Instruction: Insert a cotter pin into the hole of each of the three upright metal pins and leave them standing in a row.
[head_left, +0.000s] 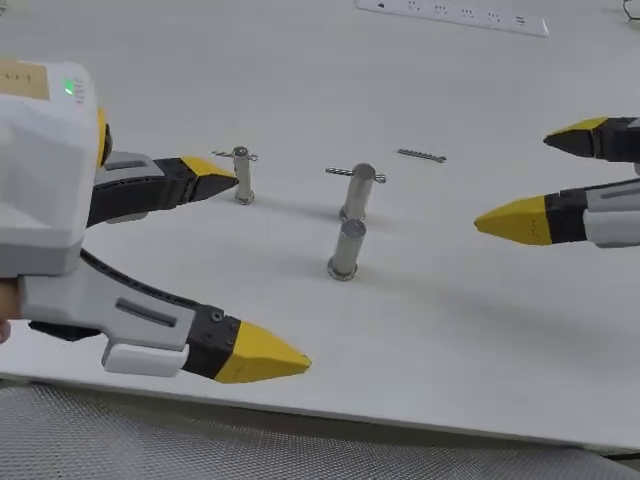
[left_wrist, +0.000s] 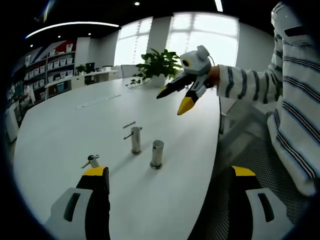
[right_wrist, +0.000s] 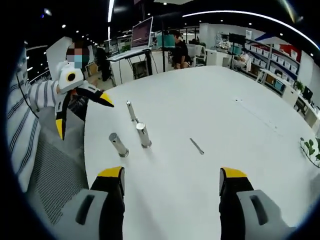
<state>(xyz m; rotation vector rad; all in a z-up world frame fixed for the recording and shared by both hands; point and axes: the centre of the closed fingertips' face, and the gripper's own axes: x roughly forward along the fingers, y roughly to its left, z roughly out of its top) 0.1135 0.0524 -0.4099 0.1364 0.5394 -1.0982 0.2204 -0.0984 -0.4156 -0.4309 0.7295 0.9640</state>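
Three upright metal pins stand on the white table (head_left: 480, 330). The far left pin (head_left: 242, 176) and the middle pin (head_left: 357, 192) each carry a cotter pin through the top. The nearest pin (head_left: 346, 250) has a bare top. A loose cotter pin (head_left: 421, 155) lies flat behind them, also seen as the loose cotter pin (right_wrist: 196, 146). My left gripper (head_left: 270, 268) is open and holds nothing, its upper jaw tip close beside the far left pin. My right gripper (head_left: 513, 182) hovers open to the right of the pins, holding nothing. The bare pin (left_wrist: 157, 154) and bare pin (right_wrist: 119, 144) show clearly.
A white power strip (head_left: 450, 12) lies along the table's far side. The table's front edge runs just below my left gripper, with a grey mesh surface (head_left: 100, 440) beneath it. A potted plant (left_wrist: 157, 62) stands at the table's far end.
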